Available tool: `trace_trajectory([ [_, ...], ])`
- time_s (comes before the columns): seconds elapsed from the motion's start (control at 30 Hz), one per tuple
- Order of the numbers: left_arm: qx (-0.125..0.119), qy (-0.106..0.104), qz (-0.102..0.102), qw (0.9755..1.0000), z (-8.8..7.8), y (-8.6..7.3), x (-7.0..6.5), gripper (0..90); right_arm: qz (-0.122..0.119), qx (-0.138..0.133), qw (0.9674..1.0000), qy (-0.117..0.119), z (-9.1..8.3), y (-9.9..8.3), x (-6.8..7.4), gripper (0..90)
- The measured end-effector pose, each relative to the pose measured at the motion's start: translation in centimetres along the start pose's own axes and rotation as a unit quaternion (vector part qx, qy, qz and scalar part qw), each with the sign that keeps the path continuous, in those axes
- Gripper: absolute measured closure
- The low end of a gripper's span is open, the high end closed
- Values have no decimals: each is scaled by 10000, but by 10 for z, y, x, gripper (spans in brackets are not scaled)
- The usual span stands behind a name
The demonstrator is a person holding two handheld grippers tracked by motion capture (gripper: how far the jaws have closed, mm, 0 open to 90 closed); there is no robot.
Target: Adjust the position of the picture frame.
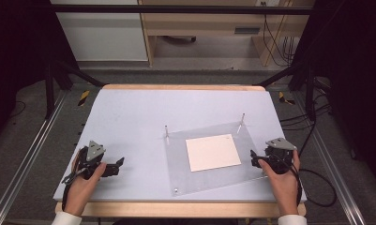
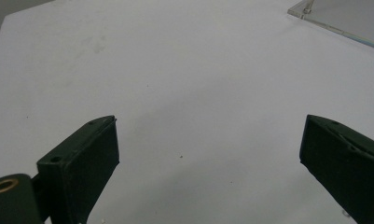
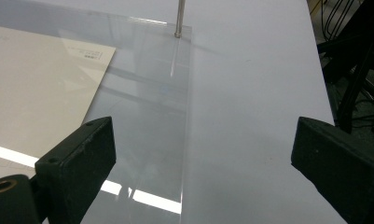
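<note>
Clear acrylic plate [image 1: 209, 157] lying flat on pale surface [image 1: 129, 122], right of centre; cream sheet [image 1: 213, 152] on it, thin metal pins [image 1: 167, 131] upright at far corners. Right gripper [image 1: 255, 158] at plate's right edge, fingers [image 3: 77, 158] wide apart, empty. Left gripper [image 1: 119, 165] well apart, fingers [image 2: 82, 154] spread, empty.

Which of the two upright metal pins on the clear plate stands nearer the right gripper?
The pin at the plate's far right corner, on the right gripper's side; the other pin stands at the far left corner.
</note>
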State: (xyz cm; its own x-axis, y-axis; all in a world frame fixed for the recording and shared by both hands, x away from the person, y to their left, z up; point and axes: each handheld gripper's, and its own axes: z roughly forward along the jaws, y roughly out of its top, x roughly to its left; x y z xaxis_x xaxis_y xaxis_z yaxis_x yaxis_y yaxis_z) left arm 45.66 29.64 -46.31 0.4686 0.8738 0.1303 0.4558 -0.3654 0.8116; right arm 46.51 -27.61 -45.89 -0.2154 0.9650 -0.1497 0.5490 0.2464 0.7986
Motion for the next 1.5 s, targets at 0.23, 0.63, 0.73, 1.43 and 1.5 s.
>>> trace_trajectory([
  [0.23,77,-184,140,9997,-1,3,-7,46,-162,67,9998,-20,1,-1,4,101],
  [0.63,38,-460,435,9980,2,16,-43,44,-484,110,9988,54,0,-1,11,135],
  [0.73,19,-529,509,9973,2,20,-52,56,-497,142,9986,89,-3,2,15,133],
  [1.43,90,-898,1091,9899,22,83,-93,105,-1056,312,9918,644,-10,34,41,369],
  [1.5,114,-930,1009,9905,38,101,-93,124,-999,358,9912,795,-4,50,31,461],
])
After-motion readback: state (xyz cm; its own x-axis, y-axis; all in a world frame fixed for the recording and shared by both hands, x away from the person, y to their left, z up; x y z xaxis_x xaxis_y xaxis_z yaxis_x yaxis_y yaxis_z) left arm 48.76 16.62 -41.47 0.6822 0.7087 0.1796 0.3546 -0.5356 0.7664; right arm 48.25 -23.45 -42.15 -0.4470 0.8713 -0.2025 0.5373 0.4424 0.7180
